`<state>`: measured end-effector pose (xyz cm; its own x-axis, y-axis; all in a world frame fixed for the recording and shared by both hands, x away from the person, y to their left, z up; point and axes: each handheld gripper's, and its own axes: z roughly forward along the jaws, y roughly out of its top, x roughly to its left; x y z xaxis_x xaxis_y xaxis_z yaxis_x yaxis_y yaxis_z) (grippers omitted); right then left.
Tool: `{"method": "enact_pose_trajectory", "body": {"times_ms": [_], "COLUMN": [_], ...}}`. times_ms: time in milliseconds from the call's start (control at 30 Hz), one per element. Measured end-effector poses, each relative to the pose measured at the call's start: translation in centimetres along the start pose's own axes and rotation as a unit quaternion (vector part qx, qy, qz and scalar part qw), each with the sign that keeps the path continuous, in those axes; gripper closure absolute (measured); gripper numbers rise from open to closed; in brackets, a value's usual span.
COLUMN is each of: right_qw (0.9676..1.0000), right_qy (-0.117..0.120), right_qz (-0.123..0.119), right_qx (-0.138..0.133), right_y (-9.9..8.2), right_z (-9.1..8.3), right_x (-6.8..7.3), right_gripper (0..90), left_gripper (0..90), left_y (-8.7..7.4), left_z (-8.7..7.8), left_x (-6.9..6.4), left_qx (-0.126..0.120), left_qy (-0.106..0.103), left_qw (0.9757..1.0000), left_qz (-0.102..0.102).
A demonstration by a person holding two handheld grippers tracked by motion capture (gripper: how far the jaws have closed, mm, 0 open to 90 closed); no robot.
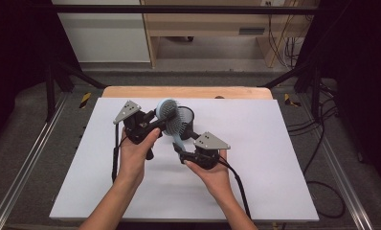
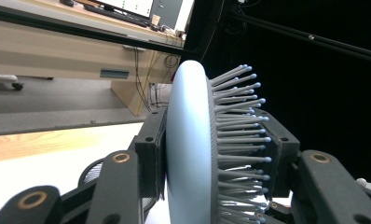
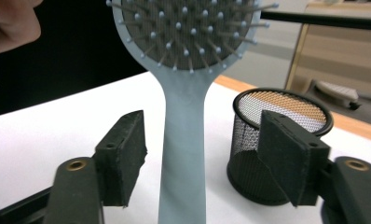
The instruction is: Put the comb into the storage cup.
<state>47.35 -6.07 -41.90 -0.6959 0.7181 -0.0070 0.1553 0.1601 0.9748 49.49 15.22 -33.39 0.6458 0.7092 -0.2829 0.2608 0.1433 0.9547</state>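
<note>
left tool clamping hairbrush, right tool seemingly agape

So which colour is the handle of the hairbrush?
Pale blue-grey; the hairbrush handle shows best in the right gripper view.

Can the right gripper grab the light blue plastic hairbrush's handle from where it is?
Probably yes: the hairbrush handle already stands between the right gripper's open jaws, nothing between them. The left gripper holds the brush head.
</note>
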Motion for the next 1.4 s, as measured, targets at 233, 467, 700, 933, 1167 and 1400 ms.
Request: {"method": "enact_pose_trajectory", "body": {"times_ms": [233, 467, 700, 933, 1167, 1400], "right_qw": [0.9998, 0.9993, 0.9987, 0.9988, 0.9989, 0.9976], "right_qy": [0.003, -0.005, 0.002, -0.004, -0.026, -0.056], "right_qz": [-0.001, -0.008, -0.017, -0.011, -0.013, -0.031], "right_qx": [0.018, 0.035, 0.047, 0.048, 0.036, 0.025], "right_y": [-0.1, 0.0, 0.1, 0.3, 0.3, 0.1], "right_z": [0.0, -0.3, -0.9, -1.6, -2.0, -3.3], "right_x": [-0.4, -1.0, -1.7, -2.8, -3.6, -4.5], "right_gripper": [22.9, 18.9, 14.4, 13.2, 8.8, 7.5], "left_gripper": [51.4, 51.3, 51.2, 51.1, 51.1, 51.1], "left_y": [0.1, 0.2, 0.4, 0.5, 0.8, 1.1], "left_z": [-0.2, -0.5, -0.7, -0.9, -1.2, -1.4], "left_x": [-0.1, 0.0, 0.1, 0.3, 0.4, 0.6], "left_qx": [-0.003, -0.007, -0.010, -0.012, -0.015, -0.019], "left_qy": [0.010, 0.009, 0.017, 0.023, 0.027, 0.030], "left_qw": [0.9998, 0.9997, 0.9993, 0.9991, 0.9987, 0.9983], "left_qz": [0.017, 0.021, 0.031, 0.035, 0.041, 0.047]}}
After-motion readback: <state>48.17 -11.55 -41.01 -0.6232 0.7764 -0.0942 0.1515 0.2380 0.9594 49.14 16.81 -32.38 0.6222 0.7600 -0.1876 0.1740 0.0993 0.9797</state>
